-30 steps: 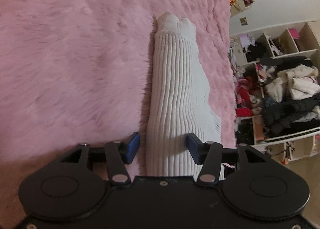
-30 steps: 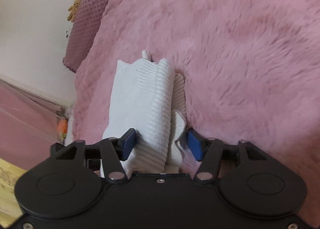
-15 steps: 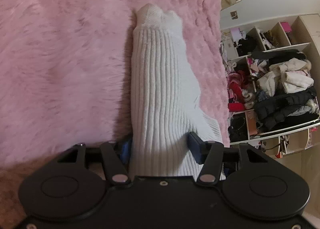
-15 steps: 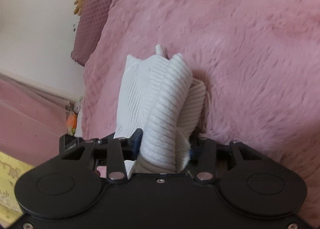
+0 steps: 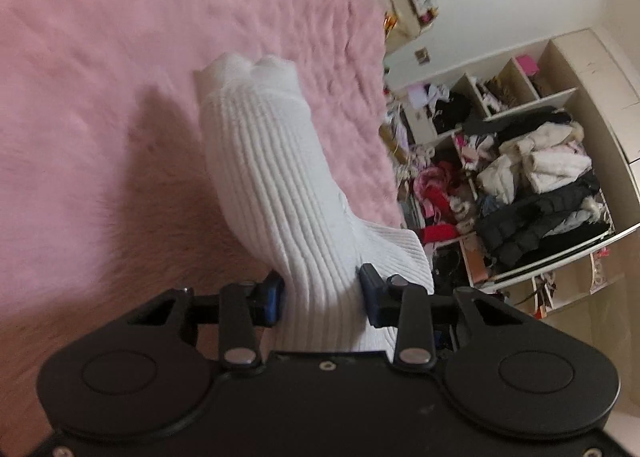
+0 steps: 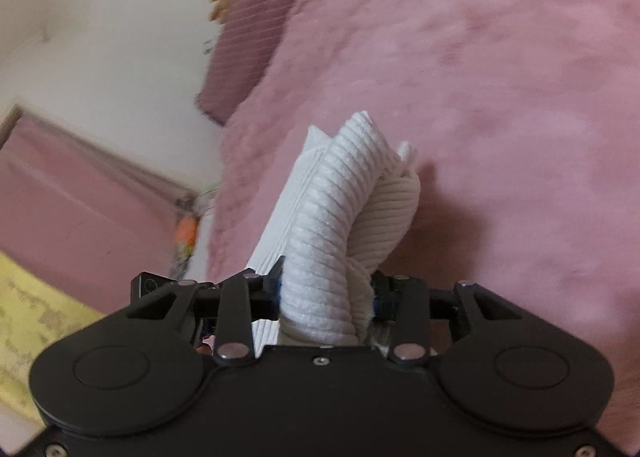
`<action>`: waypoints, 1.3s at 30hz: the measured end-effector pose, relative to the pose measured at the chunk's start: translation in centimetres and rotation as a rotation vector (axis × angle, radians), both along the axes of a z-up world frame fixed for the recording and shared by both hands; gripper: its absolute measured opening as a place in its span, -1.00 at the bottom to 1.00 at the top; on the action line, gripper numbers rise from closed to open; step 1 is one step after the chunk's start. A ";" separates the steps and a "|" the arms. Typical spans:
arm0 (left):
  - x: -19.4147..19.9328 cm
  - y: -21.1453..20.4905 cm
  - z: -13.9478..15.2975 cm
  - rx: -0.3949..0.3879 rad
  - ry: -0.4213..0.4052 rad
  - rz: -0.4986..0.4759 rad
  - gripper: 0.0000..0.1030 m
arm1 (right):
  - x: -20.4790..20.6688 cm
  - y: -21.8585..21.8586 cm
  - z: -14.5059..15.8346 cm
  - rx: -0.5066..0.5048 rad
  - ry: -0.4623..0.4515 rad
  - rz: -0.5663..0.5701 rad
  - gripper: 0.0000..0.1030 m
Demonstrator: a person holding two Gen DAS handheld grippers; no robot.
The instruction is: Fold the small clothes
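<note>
Above the pink fluffy bed cover (image 5: pixel 120 77), I have both grippers clamped on the white ribbed garment (image 5: pixel 276 193), each at 1 end of it. My left gripper (image 5: pixel 320 293) has its jaws closing, and its 2 blue pads press the knit from either side, so the cloth bunches into a narrow neck between them. From there the garment runs away from me toward its far end, which looks to lie against the cover, with a dark shadow on the cover beside it. A loose flap of the same knit hangs off to the right of the left gripper.

My right gripper (image 6: pixel 328 289) is narrowed around a thick roll of the garment (image 6: pixel 336 217), the folds stacked in several layers and squeezed between the jaws. That end stands up off the cover and casts a shadow to its right.

Past the cover's edge, in the left wrist view, open shelves (image 5: pixel 560 105) stuffed with clothes stand against the wall. In the right wrist view a mauve quilted pillow (image 6: pixel 248 37) lies at the cover's far edge.
</note>
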State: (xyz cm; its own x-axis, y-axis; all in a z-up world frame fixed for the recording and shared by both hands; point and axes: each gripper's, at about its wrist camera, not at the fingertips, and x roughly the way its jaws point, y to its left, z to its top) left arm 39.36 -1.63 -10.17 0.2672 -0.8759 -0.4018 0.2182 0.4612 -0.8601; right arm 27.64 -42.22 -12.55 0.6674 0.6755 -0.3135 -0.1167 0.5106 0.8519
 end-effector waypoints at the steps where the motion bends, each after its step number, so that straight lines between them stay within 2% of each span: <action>1: -0.8 1.1 0.7 0.005 -0.010 0.015 -0.28 | 0.0 1.0 0.5 0.005 -0.016 0.022 -0.25; 5: -3.7 4.7 1.5 0.041 -0.016 0.071 -0.28 | 0.1 4.4 0.1 0.016 -0.019 0.084 -0.27; 8: -5.3 7.1 -1.3 0.066 0.058 0.115 -0.28 | 0.3 6.4 -2.7 0.009 0.054 0.104 -0.28; 12: -6.8 8.6 -6.8 0.148 0.161 0.147 -0.27 | -0.3 7.9 -6.7 -0.055 0.149 0.096 -0.30; 16: -7.1 10.2 -9.8 0.046 0.229 0.200 -0.21 | -0.6 7.1 -7.7 -0.030 0.154 0.067 -0.28; 20: -7.4 10.2 -9.0 0.068 0.204 0.201 -0.18 | -1.0 6.4 -6.7 -0.082 0.143 0.053 -0.06; 26: -10.3 10.9 -6.5 0.115 0.151 0.211 -0.13 | -4.3 4.5 -5.4 -0.016 0.128 0.052 0.36; 29: -12.6 11.4 -6.4 0.101 0.145 0.205 -0.12 | -6.3 3.8 -5.7 0.026 0.143 0.078 0.39; 34: -16.7 11.0 -7.6 0.095 0.163 0.168 -0.10 | -8.1 3.8 -6.7 -0.029 0.174 0.053 0.45; 39: -17.8 9.6 -9.2 0.083 0.191 0.131 -0.09 | -7.9 4.6 -7.9 0.084 0.170 0.087 0.46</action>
State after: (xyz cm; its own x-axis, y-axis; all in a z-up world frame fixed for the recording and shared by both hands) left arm 21.59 7.92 -19.34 0.2884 -0.8006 -0.5252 -0.0109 0.5457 -0.8379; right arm 19.77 -37.66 -20.46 0.5482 0.7567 -0.3562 -0.0083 0.4308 0.9024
